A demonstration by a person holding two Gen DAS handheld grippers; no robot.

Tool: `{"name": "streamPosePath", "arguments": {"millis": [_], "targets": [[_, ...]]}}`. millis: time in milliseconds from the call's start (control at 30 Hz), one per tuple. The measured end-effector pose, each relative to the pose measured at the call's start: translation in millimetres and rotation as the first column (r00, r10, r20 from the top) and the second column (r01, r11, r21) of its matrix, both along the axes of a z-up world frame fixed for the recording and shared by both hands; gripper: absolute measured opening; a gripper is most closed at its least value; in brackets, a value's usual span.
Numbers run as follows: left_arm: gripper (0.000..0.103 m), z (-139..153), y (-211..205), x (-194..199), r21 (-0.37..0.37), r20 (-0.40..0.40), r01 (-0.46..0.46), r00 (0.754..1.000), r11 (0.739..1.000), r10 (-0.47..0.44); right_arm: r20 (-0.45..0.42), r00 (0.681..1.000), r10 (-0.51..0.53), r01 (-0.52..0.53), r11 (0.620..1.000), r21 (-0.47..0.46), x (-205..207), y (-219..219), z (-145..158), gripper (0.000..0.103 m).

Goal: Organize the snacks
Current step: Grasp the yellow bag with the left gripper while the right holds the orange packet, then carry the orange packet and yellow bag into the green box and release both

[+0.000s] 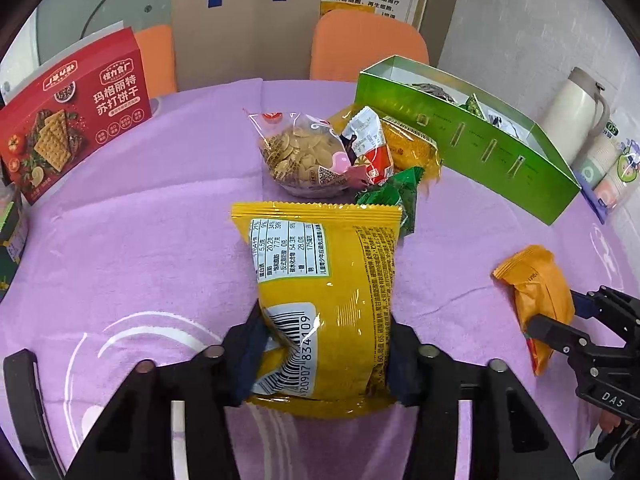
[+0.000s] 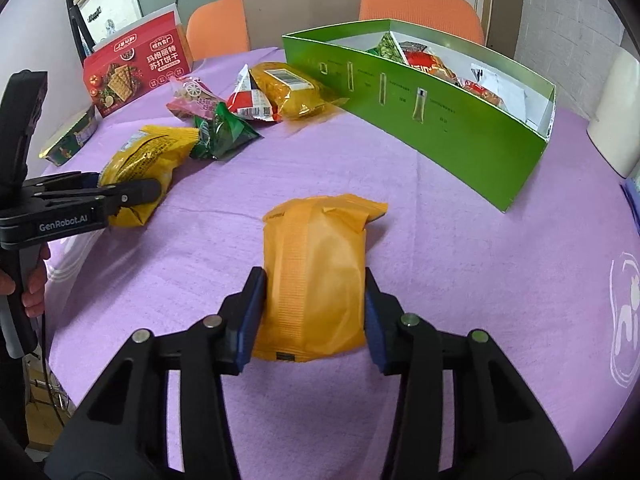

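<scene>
My left gripper (image 1: 326, 356) is shut on a yellow snack pack (image 1: 324, 272) with a barcode, its pads pressing both sides near the pack's near end. The same pack (image 2: 140, 164) shows at the left of the right wrist view. My right gripper (image 2: 314, 318) is shut on an orange packet (image 2: 316, 268), which also appears in the left wrist view as the orange packet (image 1: 536, 292). A loose pile lies further back: a seed bag (image 1: 300, 156), a red-and-white packet (image 1: 370, 152), a green packet (image 1: 396, 196) and a yellow pack (image 1: 414, 148). An open green box (image 2: 440, 128) on the right holds several snacks.
A purple cloth (image 1: 140, 248) covers the round table. A red cracker box (image 1: 76, 108) stands at the back left, with a small green tin (image 2: 72, 136) near it. A thermos (image 1: 576, 112) and paper cups (image 1: 608, 168) sit behind the green box (image 1: 460, 144). Orange chairs (image 1: 368, 48) stand beyond the table.
</scene>
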State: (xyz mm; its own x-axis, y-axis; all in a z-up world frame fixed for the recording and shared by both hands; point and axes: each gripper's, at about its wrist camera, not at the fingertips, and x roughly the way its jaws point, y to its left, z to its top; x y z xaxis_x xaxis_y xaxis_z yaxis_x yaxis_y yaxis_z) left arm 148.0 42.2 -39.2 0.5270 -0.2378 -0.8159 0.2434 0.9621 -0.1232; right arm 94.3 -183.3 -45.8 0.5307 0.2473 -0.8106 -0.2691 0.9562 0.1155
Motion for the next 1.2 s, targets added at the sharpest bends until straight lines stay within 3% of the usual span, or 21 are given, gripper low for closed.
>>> {"name": "streamPosePath", "arguments": {"millis": [67,300,567,900,1200], "targets": [[0.045,7,3,-3,-0.053,-0.015,0.005,1.000,0.999,-0.006,-0.003,1.000,0.010,-0.010,1.000,0.011,-1,-1,5,0.045],[0.044,71,-14,-24,-0.115,0.128,0.108,0.987,0.987,-0.093,0.097,0.995,-0.002,-0.004,0.998,0.059,1,-17,52,0.044],[0.045,126,-53,20,-0.133,0.216,0.164,0.967,0.978,-0.133,0.202,0.971,-0.127,0.115,0.991,0.072,35,-59,96,0.044],[0.045,119,-114,120,-0.138,0.175,0.134,0.979,0.981,-0.109,0.219,0.944,-0.245,0.241,0.969,0.047,110,-101,92,0.044],[0.045,93,-147,165,-0.088,0.136,0.137,0.983,0.987,-0.124,0.156,0.946,-0.286,0.279,0.958,0.065,172,-114,63,0.042]]}}
